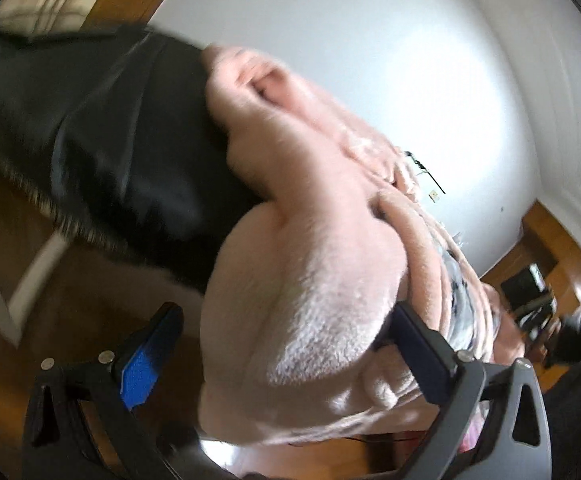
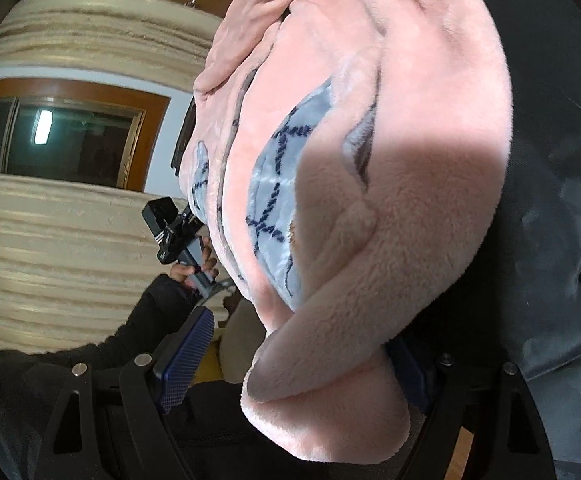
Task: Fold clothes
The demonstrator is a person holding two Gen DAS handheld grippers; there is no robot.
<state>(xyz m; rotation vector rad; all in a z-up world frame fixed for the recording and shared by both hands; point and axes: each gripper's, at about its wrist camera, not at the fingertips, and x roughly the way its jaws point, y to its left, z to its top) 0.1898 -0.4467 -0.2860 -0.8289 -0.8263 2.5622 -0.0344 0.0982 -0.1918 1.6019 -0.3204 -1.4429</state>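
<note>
A fluffy pink garment (image 1: pixel 314 264) with a grey patterned patch (image 2: pixel 278 196) hangs in the air between both grippers. In the left wrist view my left gripper (image 1: pixel 278 344) stands open, its blue pads (image 1: pixel 142 364) wide apart, with a bulge of the pink fleece lying between them against the right finger. In the right wrist view my right gripper (image 2: pixel 294 360) is also open, with a fold of the garment (image 2: pixel 370 216) draped between the fingers and covering the right pad. The left gripper and the hand holding it show in the right wrist view (image 2: pixel 178 232).
A black garment or dark cloth (image 1: pixel 102 136) lies behind the pink one on the left. A white wall (image 1: pixel 390 60), wooden floor (image 1: pixel 70 280) and a striped beige curtain (image 2: pixel 58 240) surround me. A dark grey cloth (image 2: pixel 558 216) fills the right side.
</note>
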